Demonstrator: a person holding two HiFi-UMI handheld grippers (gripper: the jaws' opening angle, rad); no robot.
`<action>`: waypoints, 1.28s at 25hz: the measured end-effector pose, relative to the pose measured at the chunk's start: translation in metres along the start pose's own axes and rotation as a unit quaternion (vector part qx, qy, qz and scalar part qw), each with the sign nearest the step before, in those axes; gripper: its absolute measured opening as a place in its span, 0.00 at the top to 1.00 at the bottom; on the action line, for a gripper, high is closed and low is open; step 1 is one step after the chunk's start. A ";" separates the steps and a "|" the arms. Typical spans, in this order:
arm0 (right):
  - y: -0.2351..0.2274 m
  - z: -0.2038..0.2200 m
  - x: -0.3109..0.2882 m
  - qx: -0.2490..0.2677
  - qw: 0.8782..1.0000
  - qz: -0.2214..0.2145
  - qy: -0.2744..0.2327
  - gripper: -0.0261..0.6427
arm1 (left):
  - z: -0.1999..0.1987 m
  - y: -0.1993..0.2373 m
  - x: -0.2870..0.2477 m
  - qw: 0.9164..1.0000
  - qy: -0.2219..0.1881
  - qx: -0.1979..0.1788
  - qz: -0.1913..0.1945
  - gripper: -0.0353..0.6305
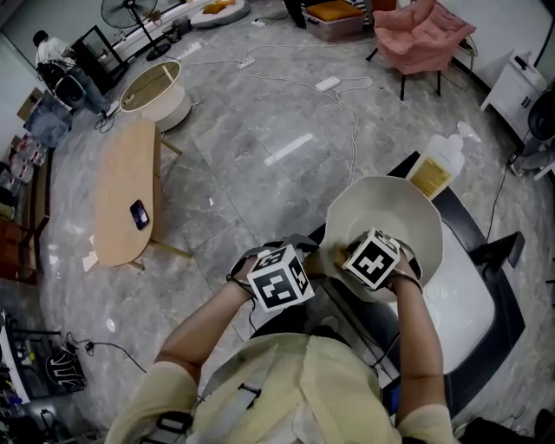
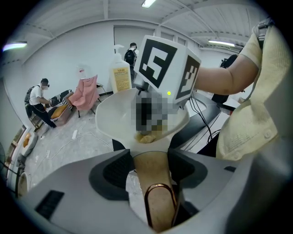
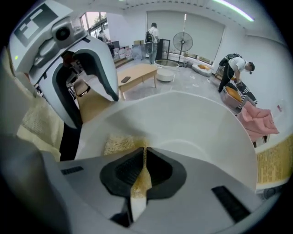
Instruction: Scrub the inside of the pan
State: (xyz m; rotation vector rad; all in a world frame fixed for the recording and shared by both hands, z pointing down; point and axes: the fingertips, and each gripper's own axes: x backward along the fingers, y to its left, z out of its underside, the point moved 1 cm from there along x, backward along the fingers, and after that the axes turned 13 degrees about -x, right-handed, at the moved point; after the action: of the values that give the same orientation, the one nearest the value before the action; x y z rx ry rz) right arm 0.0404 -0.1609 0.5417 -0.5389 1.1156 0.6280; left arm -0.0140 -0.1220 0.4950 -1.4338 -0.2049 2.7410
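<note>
The white pan (image 1: 408,212) is held up over a black and white surface (image 1: 473,303). My left gripper (image 2: 151,159) is shut on the pan's tan handle (image 2: 153,176), which has a copper hanging loop at its end. In the left gripper view the pan's bowl (image 2: 116,114) lies straight ahead. My right gripper (image 3: 143,157) is shut on a thin yellow scrub pad (image 3: 120,145), and the pad lies against the pan's inner wall (image 3: 192,123) near the rim. In the head view both marker cubes, left (image 1: 279,277) and right (image 1: 373,258), sit close together at the pan's near edge.
A soap bottle (image 1: 438,165) stands just beyond the pan. Further out are a low wooden table (image 1: 126,191) with a phone on it, a pink chair (image 1: 421,35), a floor fan (image 1: 130,13) and cables across the grey floor. People stand in the background.
</note>
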 end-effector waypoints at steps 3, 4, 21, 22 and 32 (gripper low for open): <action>-0.008 -0.014 -0.001 -0.025 0.999 0.013 -0.031 0.91 | 0.000 0.000 0.000 1.000 0.000 0.001 0.000 0.55; -0.011 -0.019 -0.002 -0.033 0.998 0.019 -0.042 0.91 | 0.000 0.000 0.000 1.000 0.000 0.001 0.000 0.55; -0.072 -0.055 0.012 -0.153 0.962 0.126 -0.187 0.91 | 0.002 0.000 0.000 1.000 -0.005 0.005 0.001 0.55; -0.074 -0.055 0.013 -0.158 0.960 0.129 -0.192 0.91 | 0.002 0.000 0.000 1.000 -0.005 0.006 0.002 0.55; -0.085 -0.046 0.032 -0.127 0.956 0.161 -0.209 0.91 | 0.002 0.001 0.001 1.000 -0.006 0.009 0.004 0.55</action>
State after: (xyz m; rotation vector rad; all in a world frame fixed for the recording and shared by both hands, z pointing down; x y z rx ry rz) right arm 0.0796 -0.2462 0.5032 -0.4157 0.7269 1.1252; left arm -0.0164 -0.1228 0.4951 -1.4179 -0.1736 2.7517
